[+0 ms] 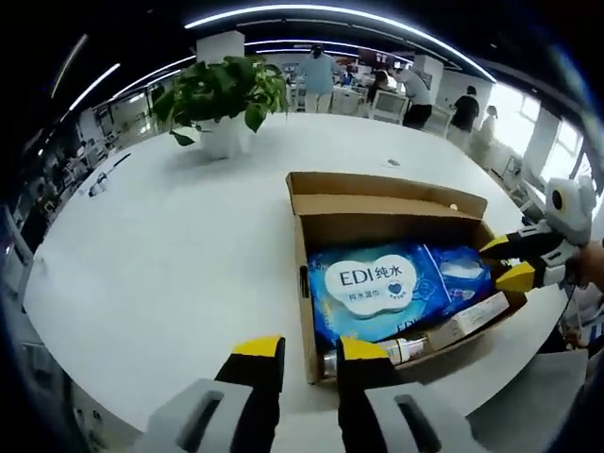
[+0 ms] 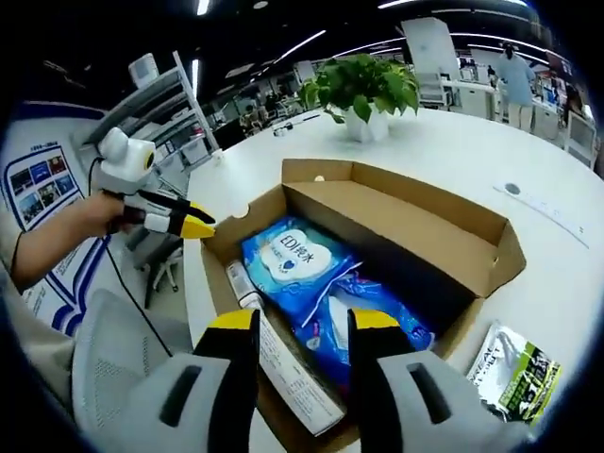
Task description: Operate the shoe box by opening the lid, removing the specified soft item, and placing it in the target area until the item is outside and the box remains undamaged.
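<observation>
Yellow-tipped jaws of the left gripper (image 1: 310, 351) rise from the bottom centre of the left gripper view, standing apart with nothing between them, just short of the near end of the open shoe box (image 1: 311, 311). That cardboard box sits right of centre on a white table (image 1: 170, 245), its lid (image 1: 382, 189) folded back at the far side. Inside lies a blue wet-wipe pack (image 1: 377, 283) with a white label, and along the lower right wall a slim bottle (image 1: 401, 351) beside a long white carton (image 1: 467, 321). At the right edge of this view the right gripper (image 1: 507, 261) reaches toward the box's end, jaws parted. A potted plant (image 1: 222, 99) stands at upper left of the table, with people (image 1: 415, 90) in the background near the top. In the right gripper view, the right gripper's (image 2: 300, 326) jaws are spread, empty, at bottom centre over the box (image 2: 377, 203), where the blue pack (image 2: 302, 260) fills the middle. At left a hand (image 2: 90, 217) holds the left gripper (image 2: 193, 225), open, beside the box's near corner. A small green and white packet (image 2: 514, 373) lies on the table at lower right, outside the box.
</observation>
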Motion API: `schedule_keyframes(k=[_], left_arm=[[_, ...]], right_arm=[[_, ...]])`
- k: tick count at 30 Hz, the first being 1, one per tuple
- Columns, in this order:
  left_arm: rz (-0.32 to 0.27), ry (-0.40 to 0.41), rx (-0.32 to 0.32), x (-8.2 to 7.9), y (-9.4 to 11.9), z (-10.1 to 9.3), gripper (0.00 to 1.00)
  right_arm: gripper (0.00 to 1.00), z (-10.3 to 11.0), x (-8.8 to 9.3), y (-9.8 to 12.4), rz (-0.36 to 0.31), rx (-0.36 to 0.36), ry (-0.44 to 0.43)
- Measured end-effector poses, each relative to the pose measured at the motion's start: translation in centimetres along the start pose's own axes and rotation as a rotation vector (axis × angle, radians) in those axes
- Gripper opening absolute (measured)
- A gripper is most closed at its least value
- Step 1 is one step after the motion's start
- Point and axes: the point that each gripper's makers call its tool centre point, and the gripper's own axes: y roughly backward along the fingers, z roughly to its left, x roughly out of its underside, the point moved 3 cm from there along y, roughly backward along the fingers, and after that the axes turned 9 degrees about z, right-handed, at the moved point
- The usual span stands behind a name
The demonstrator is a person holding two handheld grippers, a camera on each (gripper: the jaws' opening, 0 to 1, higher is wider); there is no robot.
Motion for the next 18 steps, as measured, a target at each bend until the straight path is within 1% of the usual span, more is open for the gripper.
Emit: schedule_keyframes(k=[7, 9, 18], left_arm=[[0.028, 0.026, 0.014, 1.0, -0.6, -0.2, 0.07], [0.031, 0.035, 0.023, 1.2, -0.7, -0.3, 0.05], [0.037, 0.048, 0.03, 1.3, -0.8, -0.3, 0.05]], right_arm=[[0.31, 0.4, 0.5, -1.9, 0.032, -0.01, -0.018], [0.3, 0.5, 0.5, -2.3, 0.036, -0.017, -0.027], [0.26, 0.9, 0.8, -3.9, 0.07, -0.019, -0.047]])
